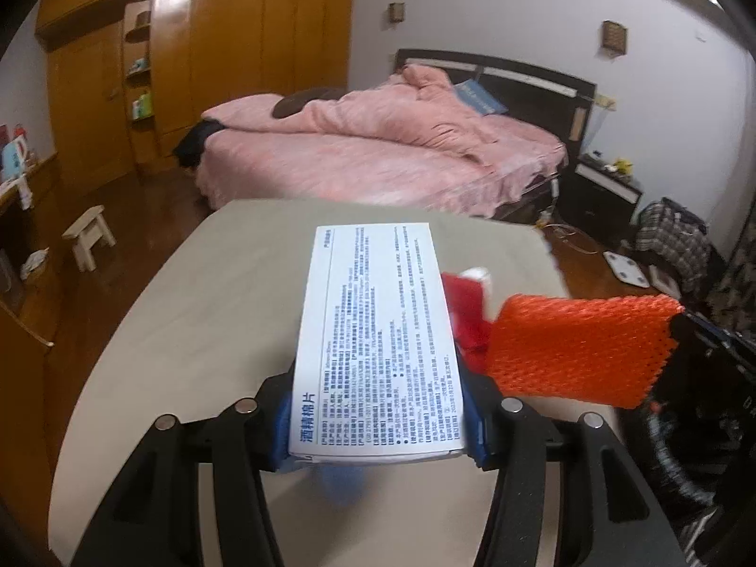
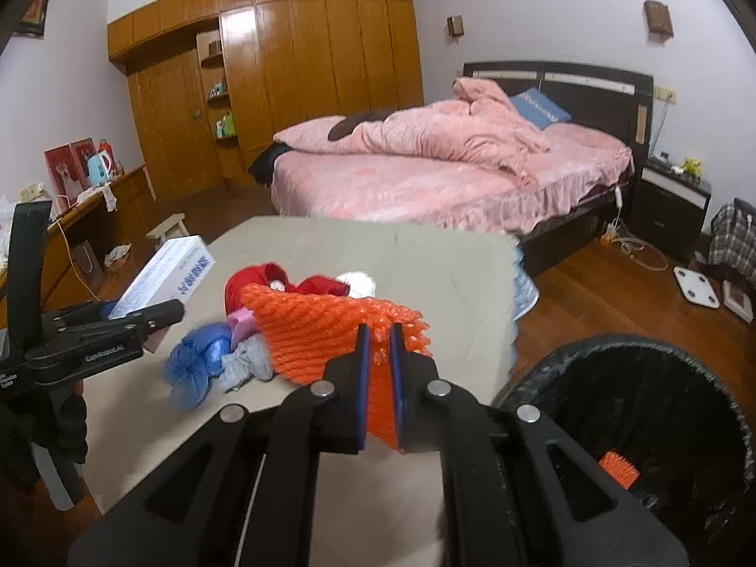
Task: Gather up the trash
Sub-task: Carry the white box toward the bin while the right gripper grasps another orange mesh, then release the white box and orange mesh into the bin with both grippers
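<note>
Ridged orange foam net [image 2: 326, 330], flat white cardboard box [image 1: 373, 335]

Pink-covered bed [image 2: 425, 175], wooden wardrobe [image 2: 293, 56], white walls [image 2: 543, 4], wood floor [image 2: 590, 297].

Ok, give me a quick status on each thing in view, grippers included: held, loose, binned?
left gripper: shut on white box
white box: held, lifted off the table
right gripper: shut on orange foam net
orange foam net: pinched at one edge, lifted
blue plastic bag: loose on table, crumpled
red wrapper: loose on table
grey scrap: loose on table
black bin: open, one orange piece already inside
</note>
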Tool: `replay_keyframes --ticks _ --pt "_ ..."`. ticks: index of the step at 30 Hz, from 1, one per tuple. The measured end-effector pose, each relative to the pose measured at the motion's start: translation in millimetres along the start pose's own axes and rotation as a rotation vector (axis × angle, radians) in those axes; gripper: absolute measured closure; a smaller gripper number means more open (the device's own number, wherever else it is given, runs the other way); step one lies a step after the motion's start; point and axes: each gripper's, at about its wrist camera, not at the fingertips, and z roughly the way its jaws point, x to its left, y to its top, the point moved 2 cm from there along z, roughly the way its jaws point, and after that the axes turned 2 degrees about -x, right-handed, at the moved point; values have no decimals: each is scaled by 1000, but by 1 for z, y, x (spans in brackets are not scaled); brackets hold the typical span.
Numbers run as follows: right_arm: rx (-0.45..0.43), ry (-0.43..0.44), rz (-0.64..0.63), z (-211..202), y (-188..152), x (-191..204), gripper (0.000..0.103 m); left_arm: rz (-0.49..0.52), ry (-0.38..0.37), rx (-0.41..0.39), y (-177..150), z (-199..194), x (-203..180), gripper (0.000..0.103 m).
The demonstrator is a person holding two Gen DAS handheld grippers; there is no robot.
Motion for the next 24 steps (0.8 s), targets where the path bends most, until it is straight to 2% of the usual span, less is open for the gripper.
replay_keyframes --ticks 10,24 --pt "-59 -84 31 -42 7 -42 96 66 -101 -40 26 -5 -71 48" --pt "-86 -302 98 -107 -15 -126 96 176 -260 -56 23 -5 -181 48"
